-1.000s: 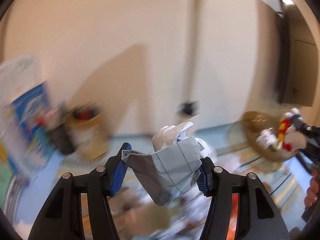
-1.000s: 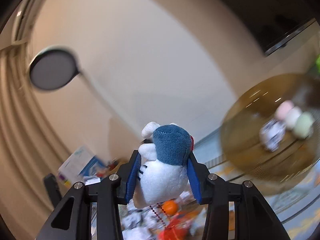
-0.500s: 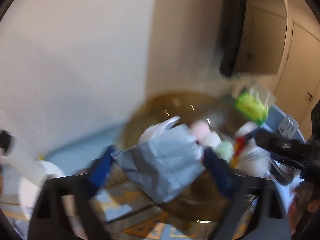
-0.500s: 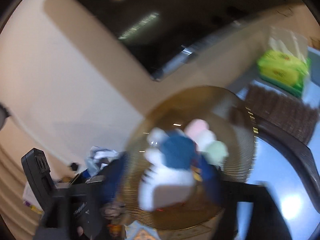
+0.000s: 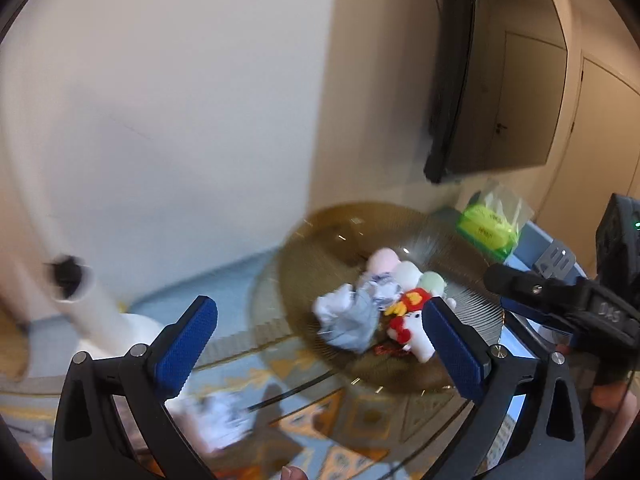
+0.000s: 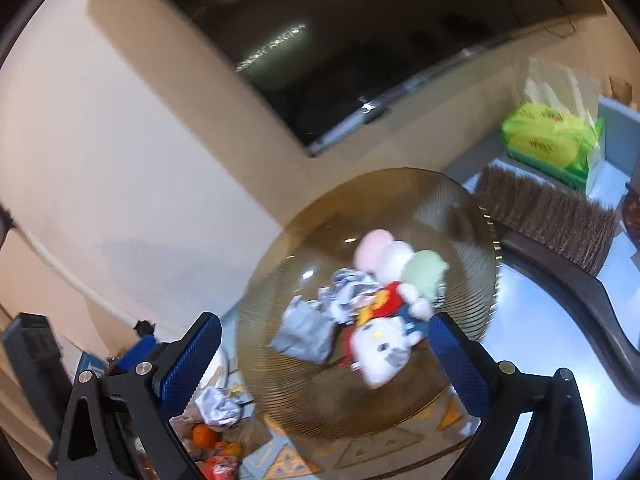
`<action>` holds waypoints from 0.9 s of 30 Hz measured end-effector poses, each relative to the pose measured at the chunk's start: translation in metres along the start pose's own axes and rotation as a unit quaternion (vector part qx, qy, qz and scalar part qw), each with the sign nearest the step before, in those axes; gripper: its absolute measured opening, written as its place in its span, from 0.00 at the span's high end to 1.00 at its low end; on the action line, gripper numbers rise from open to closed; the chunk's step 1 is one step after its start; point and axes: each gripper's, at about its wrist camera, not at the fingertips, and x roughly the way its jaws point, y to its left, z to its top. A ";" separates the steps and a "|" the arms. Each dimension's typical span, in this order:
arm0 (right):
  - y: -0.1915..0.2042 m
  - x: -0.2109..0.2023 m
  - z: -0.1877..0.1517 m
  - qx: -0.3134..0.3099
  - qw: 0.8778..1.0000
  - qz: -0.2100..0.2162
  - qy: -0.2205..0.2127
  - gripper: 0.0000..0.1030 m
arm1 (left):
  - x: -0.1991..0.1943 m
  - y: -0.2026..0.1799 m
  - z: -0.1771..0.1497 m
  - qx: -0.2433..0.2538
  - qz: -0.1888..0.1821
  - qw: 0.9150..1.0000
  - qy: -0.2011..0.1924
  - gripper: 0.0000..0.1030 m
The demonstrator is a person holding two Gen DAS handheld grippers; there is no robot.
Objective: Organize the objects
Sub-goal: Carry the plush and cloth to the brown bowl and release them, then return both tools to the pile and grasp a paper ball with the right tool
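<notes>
Both the left gripper (image 5: 320, 344) and right gripper (image 6: 326, 360) are spread wide, holding nothing. Cloth (image 5: 352, 326) and plush cat (image 6: 380, 350) lie inside the amber bowl (image 6: 280, 380), so I'd lift straight away, clear of its rim.

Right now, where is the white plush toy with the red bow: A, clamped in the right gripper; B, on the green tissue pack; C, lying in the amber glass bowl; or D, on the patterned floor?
C: the white plush toy lies in the amber glass bowl beside crumpled paper, and the right gripper is open and empty.
</notes>
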 end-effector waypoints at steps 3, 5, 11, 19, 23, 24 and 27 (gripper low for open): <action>0.035 -0.007 -0.012 -0.022 1.000 0.015 -0.001 0.00 | -0.048 0.023 0.000 0.004 0.028 0.999 -0.019 0.00; 0.062 -0.010 -0.024 -0.042 0.999 0.026 0.002 0.00 | -0.081 0.043 -0.003 0.006 0.053 0.998 -0.030 0.00; 0.128 -0.001 -0.079 -0.112 0.992 0.042 0.036 0.00 | -0.151 0.105 -0.045 0.017 0.130 0.991 -0.019 0.00; 0.186 0.025 -0.191 -0.240 0.963 0.060 0.107 0.00 | -0.148 0.157 -0.165 -0.012 0.138 0.988 0.071 0.00; 0.202 0.051 -0.236 -0.300 0.939 0.067 0.155 0.00 | -0.125 0.157 -0.212 -0.009 0.129 0.984 0.120 0.01; 0.204 0.056 -0.241 -0.307 0.936 0.069 0.160 0.00 | -0.121 0.156 -0.218 -0.010 0.123 0.984 0.127 0.01; 0.212 0.066 -0.259 -0.338 0.923 0.075 0.167 0.00 | -0.114 0.156 -0.228 -0.018 0.120 0.984 0.131 0.01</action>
